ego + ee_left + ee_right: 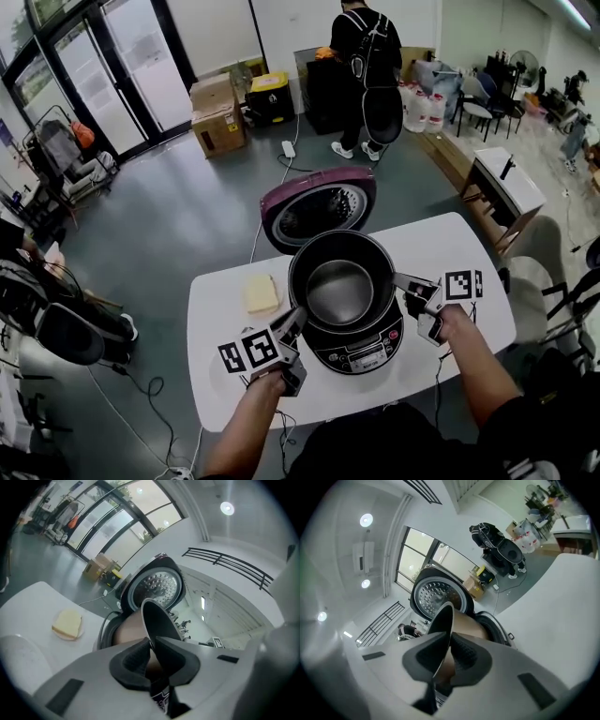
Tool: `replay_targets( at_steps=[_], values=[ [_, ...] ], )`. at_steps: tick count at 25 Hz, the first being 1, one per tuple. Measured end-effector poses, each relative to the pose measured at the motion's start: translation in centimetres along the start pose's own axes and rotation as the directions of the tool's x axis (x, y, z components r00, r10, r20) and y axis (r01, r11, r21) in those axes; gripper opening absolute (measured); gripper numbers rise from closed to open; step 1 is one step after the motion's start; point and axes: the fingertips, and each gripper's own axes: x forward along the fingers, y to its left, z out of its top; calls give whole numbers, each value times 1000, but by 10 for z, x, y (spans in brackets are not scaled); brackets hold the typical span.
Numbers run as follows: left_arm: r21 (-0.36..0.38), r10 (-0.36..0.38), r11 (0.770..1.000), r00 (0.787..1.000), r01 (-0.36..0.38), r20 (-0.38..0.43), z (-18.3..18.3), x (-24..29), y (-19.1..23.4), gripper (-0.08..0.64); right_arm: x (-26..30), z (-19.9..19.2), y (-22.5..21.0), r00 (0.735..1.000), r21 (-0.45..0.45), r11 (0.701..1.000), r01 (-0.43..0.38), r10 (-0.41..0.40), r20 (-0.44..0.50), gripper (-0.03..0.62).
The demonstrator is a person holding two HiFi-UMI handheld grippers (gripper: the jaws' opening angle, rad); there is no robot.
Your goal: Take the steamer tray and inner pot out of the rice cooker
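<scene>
The round inner pot (340, 286), dark and smooth inside, stands upright with its mouth up, its lower part inside the rice cooker (361, 354) on the white table (225, 375). The left gripper (298, 323) and the right gripper (401, 281) each pinch its thin rim, on opposite sides. Only the gripper views show its coppery outer wall.

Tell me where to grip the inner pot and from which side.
Take the inner pot by its thin rim, from left and right, one jaw inside, one outside: no handles show, and the rice cooker rings its wall. The left gripper and right gripper are clamped so.
</scene>
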Motion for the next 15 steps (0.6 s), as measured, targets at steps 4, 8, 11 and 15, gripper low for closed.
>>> replay_targets(
  at_steps=[4, 8, 11, 15],
  values=[
    [87, -22, 996, 999, 18, 46, 16, -10, -29, 34, -22, 14, 15, 998, -64, 997, 35, -32, 47, 25],
    [139, -15, 990, 996, 3, 88, 18, -12, -53, 34, -35, 28, 54, 978, -81, 983, -166, 175, 114, 25],
    [149, -31, 989, 993, 14, 111, 18, -3, -78, 34, -58, 45, 48, 982, -125, 983, -135, 149, 114, 26],
    [145, -60, 989, 992, 43, 113, 9, 22, -112, 34, -96, 65, 31, 987, -142, 984, -104, 120, 110, 29]
  ],
)
